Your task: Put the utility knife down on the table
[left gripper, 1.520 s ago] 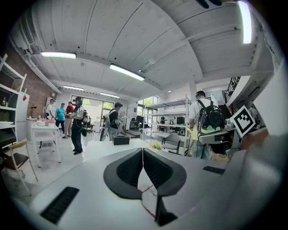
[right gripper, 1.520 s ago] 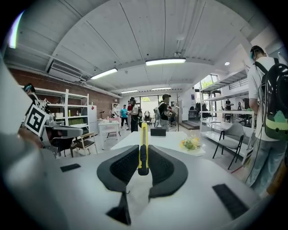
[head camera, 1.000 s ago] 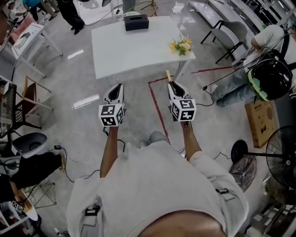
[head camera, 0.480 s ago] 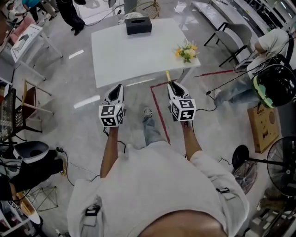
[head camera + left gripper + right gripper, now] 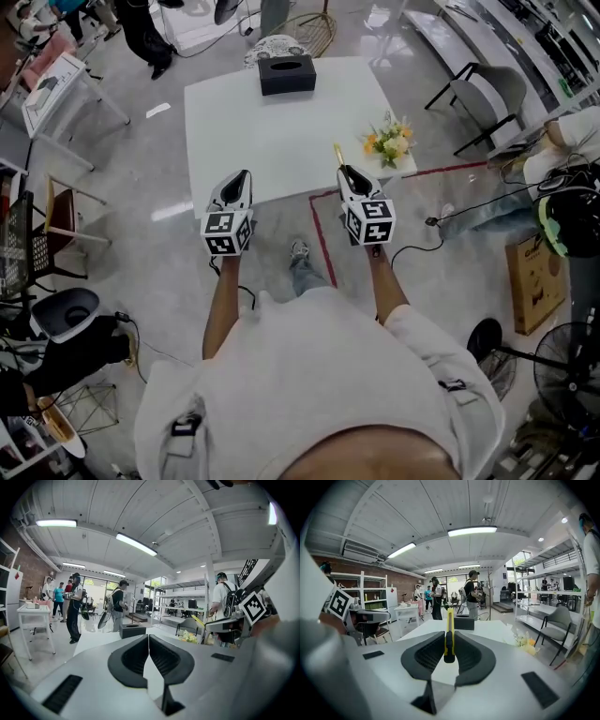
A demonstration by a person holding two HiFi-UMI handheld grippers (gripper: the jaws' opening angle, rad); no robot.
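Observation:
A yellow utility knife [image 5: 449, 629] stands up between the black pads of my right gripper [image 5: 449, 645], which is shut on its handle; its tip [image 5: 338, 153] pokes forward past the jaws. In the head view my right gripper [image 5: 347, 174] hovers over the near right edge of the white table [image 5: 281, 131]. My left gripper [image 5: 238, 185] is level with it at the table's near left edge. The left gripper [image 5: 148, 638] has its jaws shut with nothing between them. Ahead of both grippers lies the white table top [image 5: 492, 630].
A black tissue box [image 5: 287, 74] sits at the table's far edge, and a small bunch of flowers [image 5: 391, 142] at its right edge. A grey chair [image 5: 480, 96] stands to the right, another white table [image 5: 62, 80] to the far left. People stand beyond the table [image 5: 75, 606].
The table has come nearer in the head view: both grippers, which hung over the floor short of it, now reach its near edge. The grip on the knife is unchanged.

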